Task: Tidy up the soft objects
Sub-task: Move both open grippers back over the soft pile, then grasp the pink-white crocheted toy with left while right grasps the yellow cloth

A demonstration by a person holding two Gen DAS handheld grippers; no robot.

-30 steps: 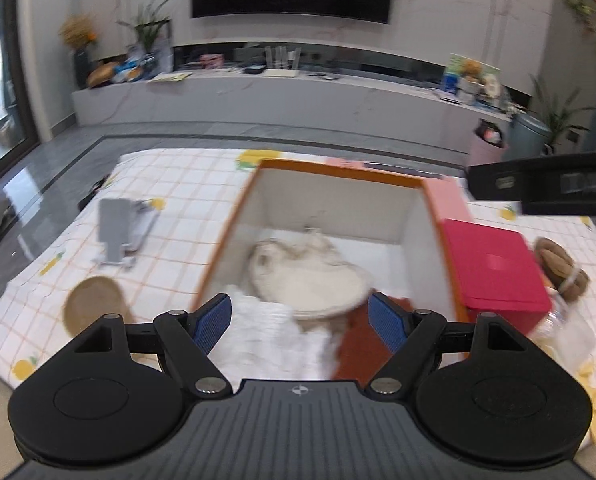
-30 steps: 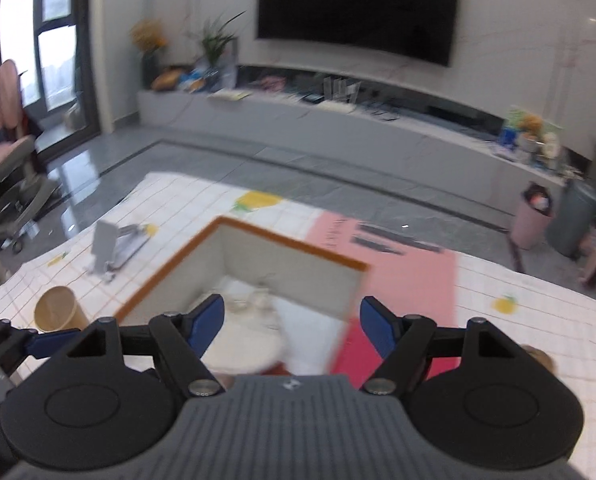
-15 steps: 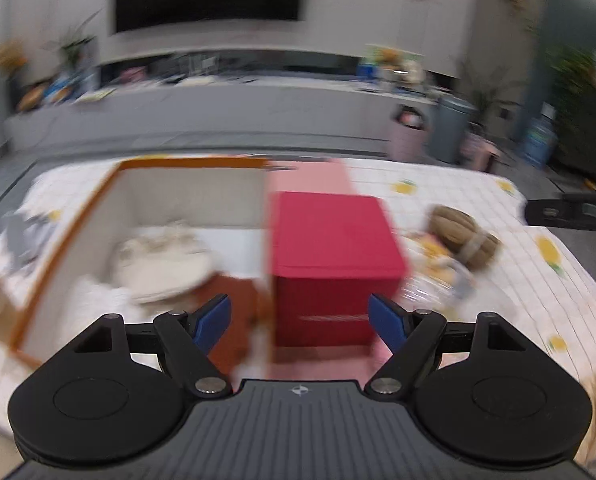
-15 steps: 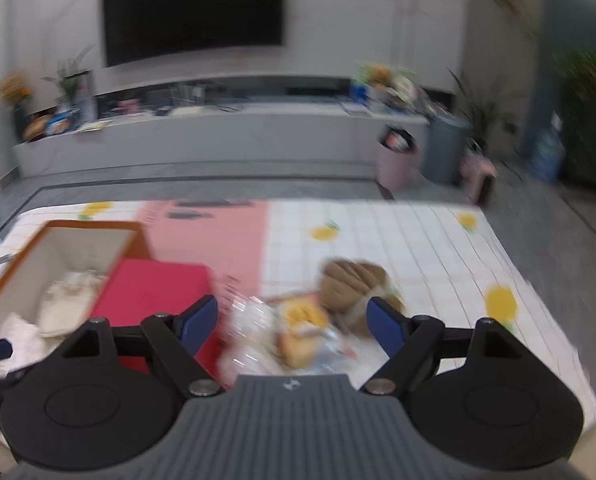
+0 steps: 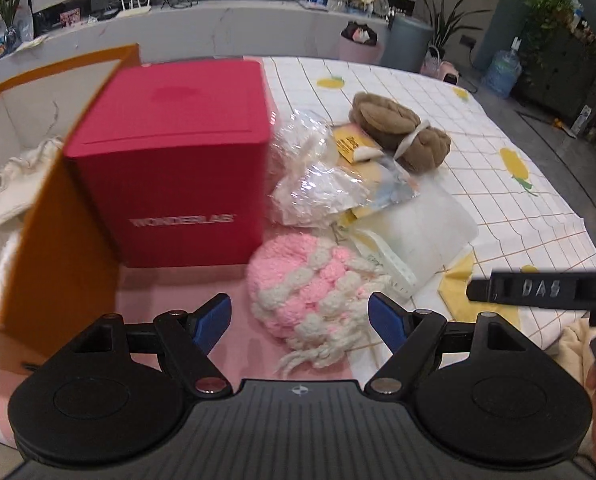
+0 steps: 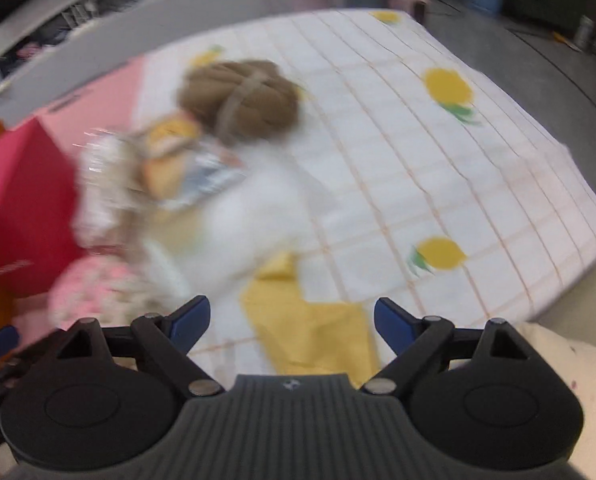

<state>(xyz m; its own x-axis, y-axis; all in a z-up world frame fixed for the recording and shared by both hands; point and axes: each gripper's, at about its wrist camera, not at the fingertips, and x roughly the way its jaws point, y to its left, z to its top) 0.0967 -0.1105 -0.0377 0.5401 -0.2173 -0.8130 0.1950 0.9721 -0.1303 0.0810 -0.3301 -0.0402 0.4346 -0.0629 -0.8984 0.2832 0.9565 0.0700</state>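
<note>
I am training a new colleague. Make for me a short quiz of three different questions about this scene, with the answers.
1. True or false: the left gripper holds the pink and white knitted hat.
2. Which word is printed on the red box?
3. The brown yarn bundle lies: A) inside the orange box, B) on the checked cloth, C) on the red box.

Key: 1 false; 2 WONDERLAS; 3 B.
</note>
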